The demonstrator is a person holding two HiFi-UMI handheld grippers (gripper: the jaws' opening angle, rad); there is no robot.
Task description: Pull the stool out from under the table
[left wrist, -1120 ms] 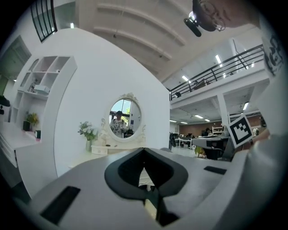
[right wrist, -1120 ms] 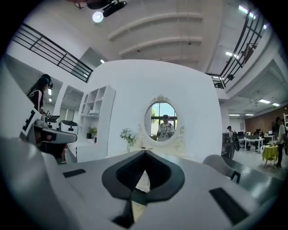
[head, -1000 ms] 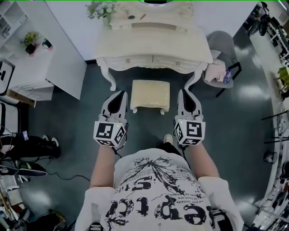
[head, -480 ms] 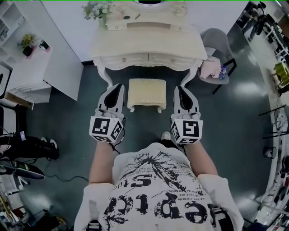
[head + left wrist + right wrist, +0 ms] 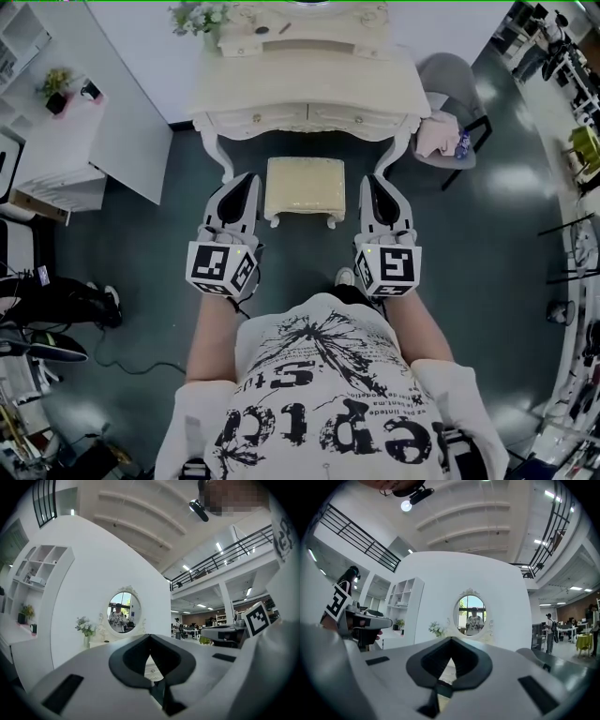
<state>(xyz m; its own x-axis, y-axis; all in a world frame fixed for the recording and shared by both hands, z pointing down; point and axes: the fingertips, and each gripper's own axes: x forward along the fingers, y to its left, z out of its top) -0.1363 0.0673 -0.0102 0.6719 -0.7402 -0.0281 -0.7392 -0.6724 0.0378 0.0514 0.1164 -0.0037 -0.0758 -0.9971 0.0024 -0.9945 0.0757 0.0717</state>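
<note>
A cream cushioned stool (image 5: 305, 186) stands on the dark floor just in front of the cream dressing table (image 5: 305, 89), its far edge near the table's front. My left gripper (image 5: 247, 181) hovers by the stool's left side and my right gripper (image 5: 372, 183) by its right side. Each is apart from the stool, shut and empty. In the left gripper view the left gripper (image 5: 150, 637) has its jaws meeting at the tip. The right gripper view shows the right gripper (image 5: 451, 640) the same way. Both point at the table's oval mirror (image 5: 472, 613).
A grey chair (image 5: 457, 89) with a cloth and a bottle on it stands right of the table. To the left is a white shelf unit (image 5: 89, 131). A vase of flowers (image 5: 199, 17) sits on the table's back left. Cables and shoes (image 5: 66, 309) lie at far left.
The head view has shifted a little, so table and stool sit slightly higher in it. Both grippers remain shut on either side of the stool, edged slightly forward.
</note>
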